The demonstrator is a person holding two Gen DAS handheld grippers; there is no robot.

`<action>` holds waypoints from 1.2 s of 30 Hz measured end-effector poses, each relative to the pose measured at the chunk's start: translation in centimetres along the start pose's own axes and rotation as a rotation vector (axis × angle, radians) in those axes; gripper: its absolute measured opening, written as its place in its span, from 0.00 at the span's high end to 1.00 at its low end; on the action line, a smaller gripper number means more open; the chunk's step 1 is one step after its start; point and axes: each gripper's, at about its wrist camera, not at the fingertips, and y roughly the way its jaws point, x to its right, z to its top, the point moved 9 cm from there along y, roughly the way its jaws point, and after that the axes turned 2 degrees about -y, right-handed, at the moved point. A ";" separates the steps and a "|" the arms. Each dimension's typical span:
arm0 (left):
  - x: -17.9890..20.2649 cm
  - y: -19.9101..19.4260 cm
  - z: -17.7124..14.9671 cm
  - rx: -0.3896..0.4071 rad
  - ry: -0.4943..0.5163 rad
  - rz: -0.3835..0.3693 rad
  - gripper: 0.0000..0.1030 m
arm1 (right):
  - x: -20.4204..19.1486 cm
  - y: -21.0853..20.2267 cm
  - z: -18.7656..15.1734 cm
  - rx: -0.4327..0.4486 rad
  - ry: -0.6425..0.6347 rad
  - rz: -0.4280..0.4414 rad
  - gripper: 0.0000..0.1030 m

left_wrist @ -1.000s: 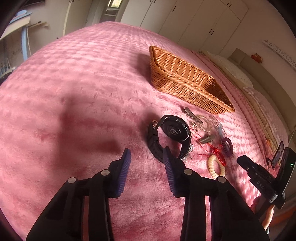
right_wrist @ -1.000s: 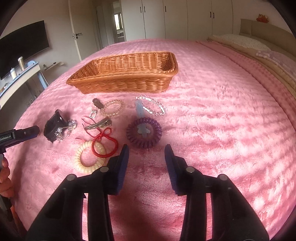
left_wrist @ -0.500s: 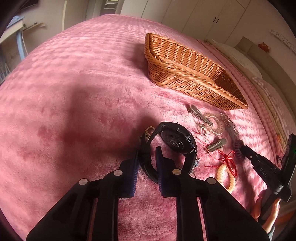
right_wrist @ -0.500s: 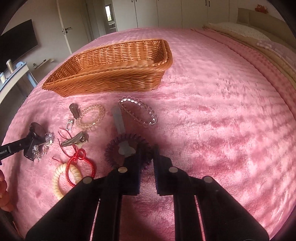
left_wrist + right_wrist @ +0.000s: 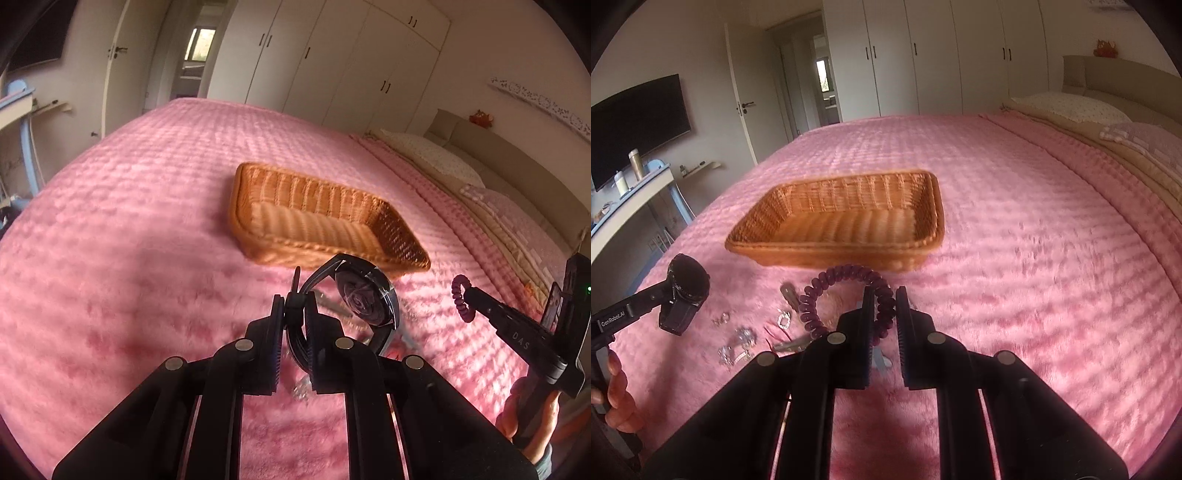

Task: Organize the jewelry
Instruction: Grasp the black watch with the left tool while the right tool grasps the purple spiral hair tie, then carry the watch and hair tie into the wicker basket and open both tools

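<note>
Right wrist: silver trinkets visible.

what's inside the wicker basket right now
Nothing that shows: the wicker basket has only its bare woven floor in view from both wrist cameras. The near wall hides a thin strip of floor behind it, so something small lying flat there could not be seen.

Black watch, purple coil — pink quilted bedspread.

The left gripper pinches the strap of a black round-faced wristwatch, held above the pink plush bedspread. Beyond sits a rectangular brown wicker basket. At right, the right gripper clamps a purple spiral hair tie.
</note>
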 end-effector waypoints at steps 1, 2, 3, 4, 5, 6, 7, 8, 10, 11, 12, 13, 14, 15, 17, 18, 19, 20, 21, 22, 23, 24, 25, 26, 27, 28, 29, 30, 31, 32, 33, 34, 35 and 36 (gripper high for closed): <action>0.5 0.3 1.1 0.012 0.008 -0.001 0.91 | -0.3 0.1 1.2 0.012 -0.007 0.003 0.91; 0.9 0.8 2.2 0.022 0.014 0.001 0.91 | -0.6 0.4 2.6 0.022 -0.011 0.008 0.91; 1.2 1.3 3.2 0.030 0.018 0.004 0.91 | -0.8 0.9 3.8 0.028 -0.015 0.014 0.91; 1.5 2.2 4.3 0.034 0.023 0.005 0.91 | -1.0 1.6 5.0 0.031 -0.021 0.015 0.91; 1.8 3.2 5.2 0.034 0.023 0.005 0.91 | -1.1 2.3 5.9 0.032 -0.028 0.010 0.91; 2.0 4.2 6.0 0.034 0.023 0.010 0.91 | -1.3 3.6 6.9 0.022 -0.037 0.007 0.91; 2.1 5.8 6.9 0.031 0.027 0.022 0.91 | -1.5 4.8 7.6 0.005 -0.039 0.014 0.91; 2.2 7.0 7.5 0.025 0.030 0.036 0.91 | -1.5 6.3 8.1 -0.019 -0.033 0.022 0.91; 2.1 9.5 8.1 0.012 0.040 0.059 0.91 | -1.2 9.7 8.5 -0.079 -0.009 0.033 0.91; 2.1 10.7 8.2 0.003 0.043 0.069 0.91 | -0.9 11.3 8.5 -0.107 0.003 0.034 0.91; 1.9 11.7 8.2 -0.007 0.045 0.076 0.91 | -0.7 12.9 8.4 -0.137 0.014 0.034 0.91; 1.8 12.9 8.1 -0.022 0.047 0.082 0.91 | -0.4 14.2 8.2 -0.164 0.024 0.036 0.91; 1.6 13.8 7.9 -0.036 0.047 0.084 0.91 | -0.2 15.6 8.0 -0.193 0.032 0.036 0.91; 1.5 14.6 7.7 -0.051 0.049 0.086 0.91 | 0.1 16.5 7.5 -0.213 0.036 0.034 0.91; 1.1 15.8 7.1 -0.075 0.054 0.092 0.91 | 0.3 17.9 6.7 -0.243 0.038 0.023 0.91; 1.0 16.3 6.8 -0.086 0.057 0.096 0.90 | 0.4 18.3 6.5 -0.251 0.034 0.018 0.91; 1.0 16.7 6.5 -0.099 0.062 0.098 0.90 | 0.3 18.6 6.2 -0.258 0.028 0.015 0.90; 1.1 16.7 6.1 -0.107 0.068 0.097 0.88 | 0.2 18.9 5.9 -0.267 0.028 0.016 0.90; 1.1 16.7 5.9 -0.113 0.071 0.093 0.84 | 0.1 19.0 5.7 -0.275 0.039 0.028 0.90; 1.2 16.4 5.9 -0.112 0.069 0.082 0.84 | 0.1 18.9 5.7 -0.271 0.048 0.038 0.90; 1.2 15.8 6.1 -0.099 0.066 0.075 0.81 | 0.1 18.6 5.7 -0.268 0.055 0.042 0.89; 1.3 15.0 6.4 -0.084 0.066 0.063 0.74 | 0.4 18.2 5.8 -0.261 0.064 0.043 0.88; 1.5 14.3 6.7 -0.069 0.067 0.057 0.70 | 0.5 17.6 6.0 -0.249 0.069 0.050 0.86; 1.5 13.6 6.9 -0.055 0.068 0.054 0.67 | 0.6 16.9 6.1 -0.236 0.069 0.052 0.84; 1.6 12.6 7.0 -0.044 0.068 0.045 0.67 | 0.8 16.3 6.2 -0.226 0.070 0.050 0.81; 1.7 11.7 7.0 -0.037 0.065 0.025 0.66 | 0.9 15.5 6.3 -0.214 0.075 0.051 0.77; 1.9 10.6 6.9 -0.029 0.059 0.002 0.66 | 1.0 14.8 6.4 -0.207 0.082 0.058 0.76; 1.9 9.8 6.8 -0.021 0.055 -0.013 0.65 | 1.0 13.8 6.4 -0.194 0.092 0.073 0.76; 1.9 8.6 6.7 -0.006 0.050 -0.032 0.64 | 0.9 13.0 6.3 -0.181 0.096 0.084 0.76; 1.9 7.6 6.6 0.006 0.047 -0.044 0.61 | 0.8 11.9 6.3 -0.167 0.095 0.094 0.75; 2.0 6.6 6.4 0.018 0.046 -0.053 0.60 | 0.7 10.9 6.3 -0.152 0.092 0.100 0.73; 2.0 5.3 6.1 0.031 0.044 -0.065 0.60 | 0.6 10.0 6.3 -0.134 0.089 0.107 0.68; 1.9 4.2 5.8 0.043 0.042 -0.074 0.59 | 0.5 8.7 6.3 -0.110 0.084 0.112 0.65; 1.9 3.3 5.5 0.051 0.040 -0.080 0.58 | 0.5 7.8 6.3 -0.090 0.080 0.110 0.55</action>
